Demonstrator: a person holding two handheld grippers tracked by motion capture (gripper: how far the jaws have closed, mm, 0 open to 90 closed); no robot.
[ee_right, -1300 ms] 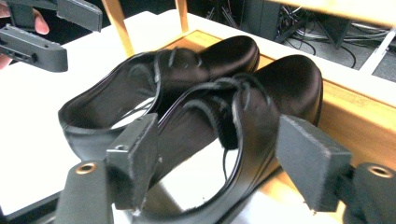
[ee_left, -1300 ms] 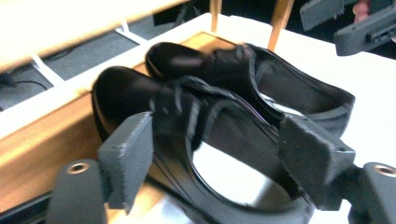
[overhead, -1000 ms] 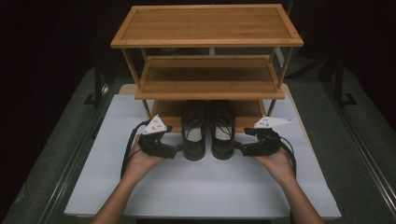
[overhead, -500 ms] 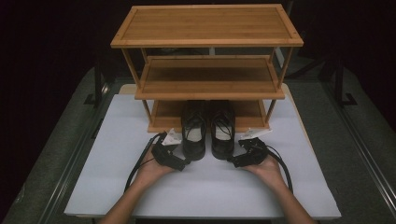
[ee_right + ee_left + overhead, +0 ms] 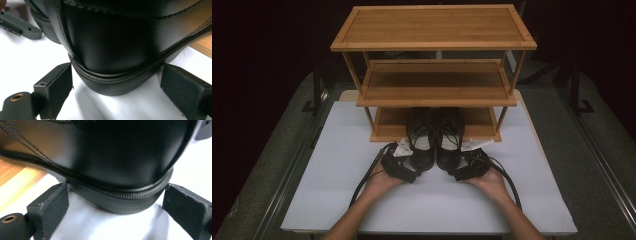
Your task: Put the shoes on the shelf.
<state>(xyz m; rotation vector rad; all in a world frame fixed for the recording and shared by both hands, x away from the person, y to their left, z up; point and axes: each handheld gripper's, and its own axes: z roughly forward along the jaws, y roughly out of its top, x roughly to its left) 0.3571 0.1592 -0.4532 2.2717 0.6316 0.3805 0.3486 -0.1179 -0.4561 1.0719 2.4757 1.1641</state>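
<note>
We see two black shoes side by side, heels toward us, their toes tucked onto the bottom shelf of the wooden rack [image 5: 434, 85] and heels out on the white table [image 5: 337, 150]. Left gripper [image 5: 414, 176] sits at the heel of the left shoe [image 5: 422, 145]; its jaws have just been opening and stand wide, one on each side of the heel, the left jaw touching or nearly touching the sole edge. Right gripper [image 5: 454, 176] likewise brackets the heel of the right shoe [image 5: 449, 142], jaws wide after opening, pads [image 5: 182, 86] just beside the sole.
</note>
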